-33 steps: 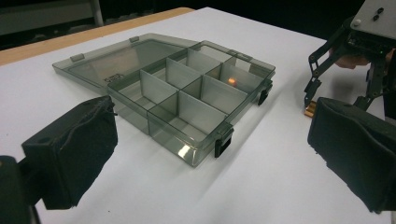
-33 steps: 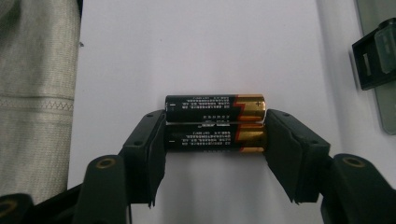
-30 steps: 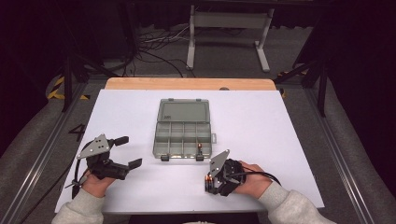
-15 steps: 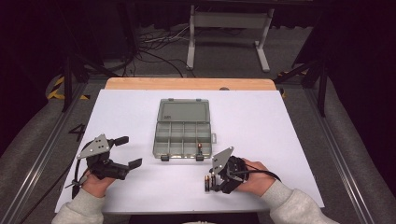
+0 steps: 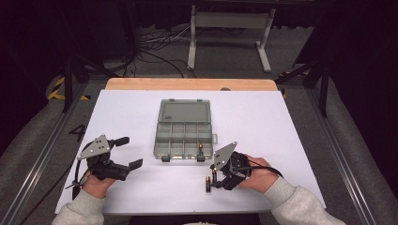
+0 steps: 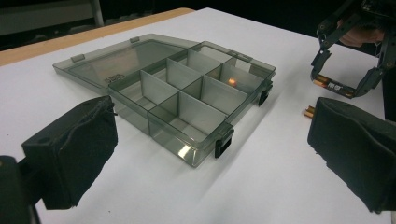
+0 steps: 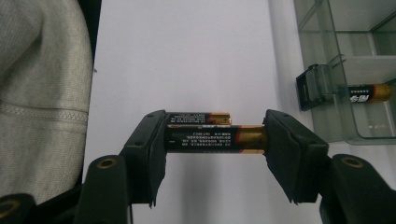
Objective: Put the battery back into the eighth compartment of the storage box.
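The setup sits on a white table top [image 5: 141, 108] with a strip of bare wood edge [image 5: 187, 84] along the far side. Past that it's pretty dark, grey floor [image 5: 225, 51] with a messy tangle of black cables [image 5: 150, 44] lying around. A pale metal stand [image 5: 230, 23] with two legs is parked behind the table. Metal rails [image 5: 42, 154] run along both sides, and there's yellow-black hazard tape [image 5: 58, 86] on the floor at the left.

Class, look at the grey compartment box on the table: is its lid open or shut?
Open. The compartment box has its lid folded flat back on the table, leaving the compartments uncovered.
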`<state>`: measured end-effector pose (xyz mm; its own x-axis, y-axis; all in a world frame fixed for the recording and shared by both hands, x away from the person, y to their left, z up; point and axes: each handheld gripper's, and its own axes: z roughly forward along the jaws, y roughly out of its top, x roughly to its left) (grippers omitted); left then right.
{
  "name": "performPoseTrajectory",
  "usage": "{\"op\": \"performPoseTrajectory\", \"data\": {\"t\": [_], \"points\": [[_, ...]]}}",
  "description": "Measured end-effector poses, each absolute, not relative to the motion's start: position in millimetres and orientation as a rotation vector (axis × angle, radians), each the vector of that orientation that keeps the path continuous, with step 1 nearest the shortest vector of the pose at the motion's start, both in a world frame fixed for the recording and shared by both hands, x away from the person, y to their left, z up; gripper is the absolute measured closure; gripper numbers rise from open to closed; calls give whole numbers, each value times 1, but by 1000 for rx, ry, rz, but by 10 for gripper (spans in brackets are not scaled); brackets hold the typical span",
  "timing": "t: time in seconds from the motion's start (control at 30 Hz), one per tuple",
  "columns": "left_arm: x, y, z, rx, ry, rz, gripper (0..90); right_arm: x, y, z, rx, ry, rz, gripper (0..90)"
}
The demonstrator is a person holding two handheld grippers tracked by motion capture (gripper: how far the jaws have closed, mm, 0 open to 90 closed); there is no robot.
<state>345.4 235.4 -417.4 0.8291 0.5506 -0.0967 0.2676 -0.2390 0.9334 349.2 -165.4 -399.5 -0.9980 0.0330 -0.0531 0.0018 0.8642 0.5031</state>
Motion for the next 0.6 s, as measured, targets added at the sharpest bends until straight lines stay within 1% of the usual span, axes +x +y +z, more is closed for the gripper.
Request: {"op": "performPoseTrajectory", "data": {"t": [0.6], "points": [[345,236,-417,1831,621,299,22,358,-165,-373,12,2938,844,416]]}}
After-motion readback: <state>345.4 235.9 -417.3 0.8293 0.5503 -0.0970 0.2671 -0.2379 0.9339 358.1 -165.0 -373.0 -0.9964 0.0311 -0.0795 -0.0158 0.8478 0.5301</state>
